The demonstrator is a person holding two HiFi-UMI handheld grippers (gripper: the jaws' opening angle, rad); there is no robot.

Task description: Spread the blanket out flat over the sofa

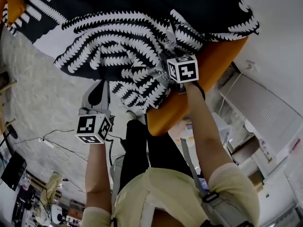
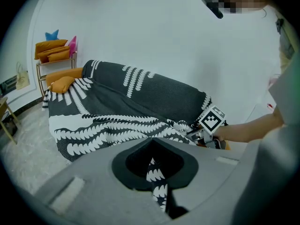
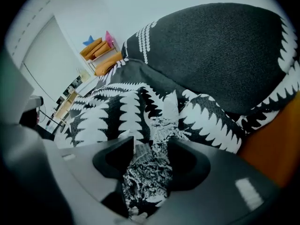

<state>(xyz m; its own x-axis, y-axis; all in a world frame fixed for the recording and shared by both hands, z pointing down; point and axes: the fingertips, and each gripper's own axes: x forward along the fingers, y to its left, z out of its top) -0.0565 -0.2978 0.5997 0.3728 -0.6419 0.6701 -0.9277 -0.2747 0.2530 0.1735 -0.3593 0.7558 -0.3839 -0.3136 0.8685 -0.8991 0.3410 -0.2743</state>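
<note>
The blanket (image 1: 118, 37) is matt woven cloth; the sofa (image 1: 222, 60) looks smooth, faintly glossy.

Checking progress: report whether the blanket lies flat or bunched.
Bunched. The blanket covers the sofa but rumples into folds at the front.

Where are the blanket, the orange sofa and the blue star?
blanket (image 1: 118, 56): head view, on its patterned folds.
sofa (image 1: 218, 63): head view, on its bare orange edge.
blue star (image 2: 51, 34): left gripper view, on its middle.
</note>
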